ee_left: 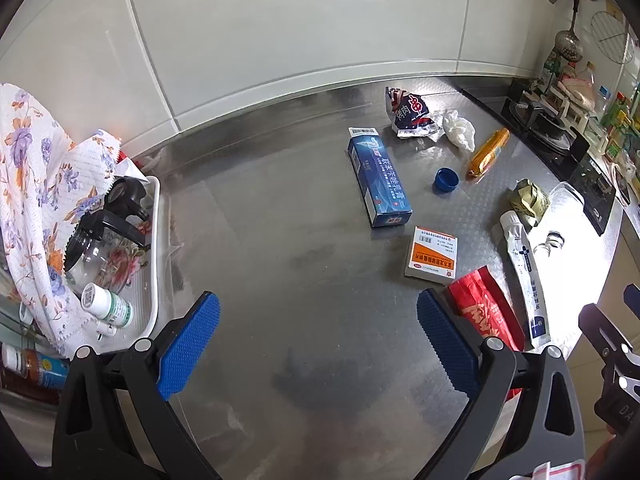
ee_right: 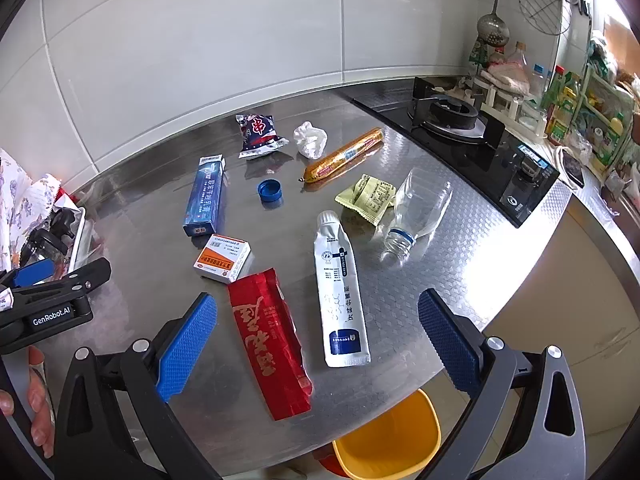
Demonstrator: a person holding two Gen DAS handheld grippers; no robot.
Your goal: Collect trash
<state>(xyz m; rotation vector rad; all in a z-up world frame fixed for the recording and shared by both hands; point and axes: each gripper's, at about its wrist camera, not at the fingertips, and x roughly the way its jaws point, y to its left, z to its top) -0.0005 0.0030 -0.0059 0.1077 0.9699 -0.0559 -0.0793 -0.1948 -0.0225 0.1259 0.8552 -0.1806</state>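
You have collected nothing yet: both your left tool (ee_left: 318, 344) and right tool (ee_right: 318, 344) gape wide and empty above the steel desk (ee_right: 400, 312), the red foil wrapper (ee_right: 270, 344) and white squeeze tube (ee_right: 340, 292) lie nearest the yellow plastic bin (ee_right: 388, 436) below its edge, and the black gas hob (ee_right: 472, 136) stands well apart.

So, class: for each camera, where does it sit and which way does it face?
Left wrist: on the left hand-held gripper, above the steel counter, facing the wall; own open fingers show.
Right wrist: on the right hand-held gripper, at the counter's front edge, facing the stove; own open fingers show.
Shared: blue box, red packet.
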